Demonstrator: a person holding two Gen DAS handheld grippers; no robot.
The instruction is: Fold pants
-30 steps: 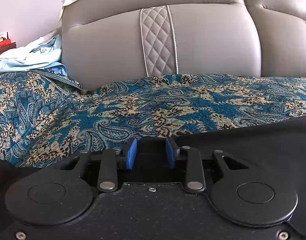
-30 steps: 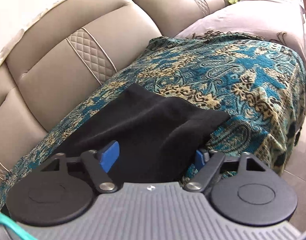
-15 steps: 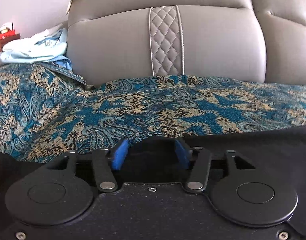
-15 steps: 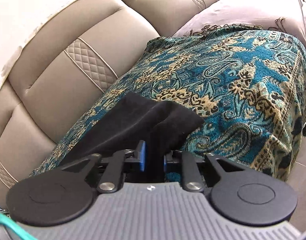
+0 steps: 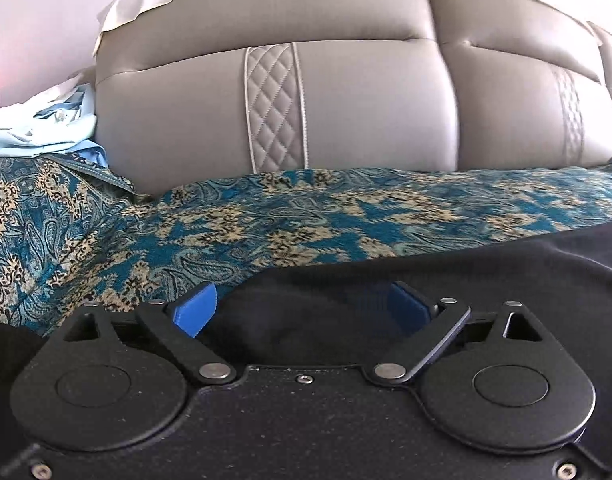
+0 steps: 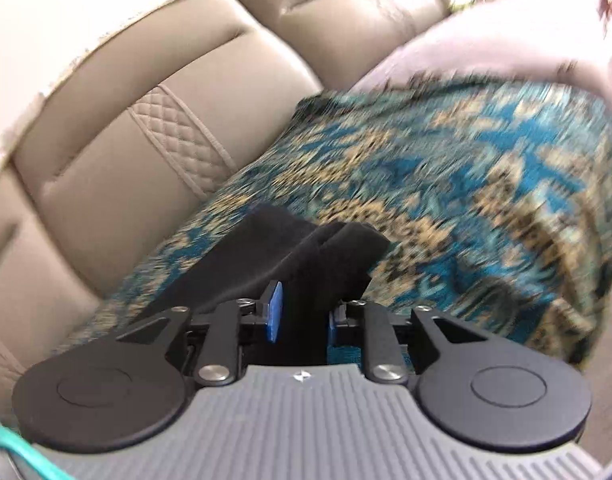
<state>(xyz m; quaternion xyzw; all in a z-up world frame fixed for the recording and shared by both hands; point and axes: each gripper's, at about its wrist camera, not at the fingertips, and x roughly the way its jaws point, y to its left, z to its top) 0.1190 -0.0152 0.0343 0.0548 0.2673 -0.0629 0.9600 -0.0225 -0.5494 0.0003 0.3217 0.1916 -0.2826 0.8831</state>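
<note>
The black pants [image 5: 486,272] lie on a blue paisley throw [image 5: 289,220] over the sofa seat. My left gripper [image 5: 301,308] is open, its blue pads [image 5: 195,308] spread wide over the edge of the pants, holding nothing. In the right wrist view my right gripper [image 6: 299,316] is shut on a bunched end of the black pants [image 6: 306,248], which rises off the throw [image 6: 466,184] in folds. That view is blurred by motion.
The grey leather sofa back [image 5: 346,112] stands close behind. A pile of light blue clothes [image 5: 45,132] lies on the far left armrest. A pale cushion [image 6: 486,36] sits past the throw's far end. The floor shows at the right edge.
My left gripper has opened wide and let go of the pants' edge. My right gripper closed on the pants' end and has lifted and pulled it, bunching the cloth.
</note>
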